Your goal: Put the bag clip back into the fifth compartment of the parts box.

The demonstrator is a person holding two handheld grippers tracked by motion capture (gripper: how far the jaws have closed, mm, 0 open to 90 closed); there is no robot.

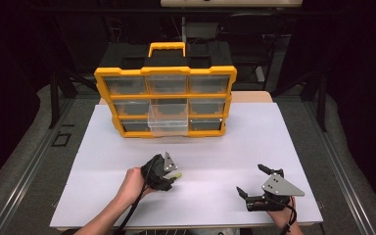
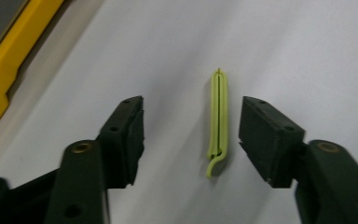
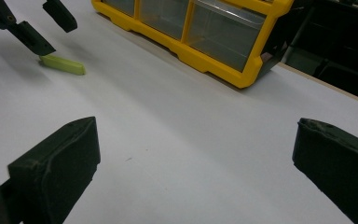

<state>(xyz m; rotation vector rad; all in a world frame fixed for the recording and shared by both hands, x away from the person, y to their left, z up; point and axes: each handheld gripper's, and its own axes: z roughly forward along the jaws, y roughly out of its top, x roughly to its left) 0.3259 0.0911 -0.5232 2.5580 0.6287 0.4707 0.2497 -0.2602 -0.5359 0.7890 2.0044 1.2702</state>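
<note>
Small green clip [image 2: 218, 121] lies flat on the white counter [image 1: 215, 147], centre of the left gripper view, between the spread jaws of the left gripper [image 2: 191, 135], untouched. Looks light, thin, stiff plastic, likely slippery; pinch across its long sides. Right gripper [image 1: 253, 182] spread, empty, lower right. Yellow drawer box [image 1: 166, 100] upper centre, one drawer pulled out.
</note>
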